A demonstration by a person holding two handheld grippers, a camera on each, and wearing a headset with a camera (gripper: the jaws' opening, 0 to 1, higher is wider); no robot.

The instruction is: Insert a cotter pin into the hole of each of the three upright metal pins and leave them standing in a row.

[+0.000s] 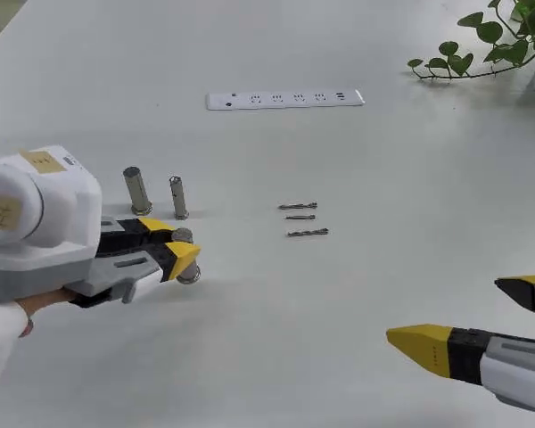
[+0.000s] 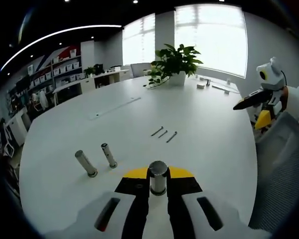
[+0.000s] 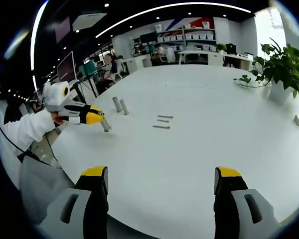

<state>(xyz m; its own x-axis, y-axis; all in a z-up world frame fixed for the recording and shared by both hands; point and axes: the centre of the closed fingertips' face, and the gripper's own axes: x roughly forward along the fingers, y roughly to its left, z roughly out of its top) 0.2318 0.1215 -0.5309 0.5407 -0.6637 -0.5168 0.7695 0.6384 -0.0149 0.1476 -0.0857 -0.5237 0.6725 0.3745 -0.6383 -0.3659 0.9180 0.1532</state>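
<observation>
Metal pins and cotter pins are all out on the white table (image 1: 339, 294), and the power strip (image 1: 285, 99) lying flat across it is the marker for everything else. A potted plant (image 1: 490, 45) trails its leaves to the right of the power strip. The left gripper (image 1: 180, 242) sits nearer the person than the strip and to its left, jaws closed on the third metal pin (image 2: 158, 178), whose foot looks to rest on the table. The right gripper (image 3: 161, 174) hangs nearer again than the strip and to its right, jaws wide apart, holding nothing. Two free metal pins (image 1: 136, 190) stand upright side by side, near-left of the strip, just beyond the left gripper. Three cotter pins (image 1: 300, 217) lie flat and parallel on the near side of the strip, none yet in a hole

The likely trouble: a cotter pin is thin and flat on a smooth top, so it may skid or slip from the jaws. The left gripper's bulk could also topple the two free pins close by
</observation>
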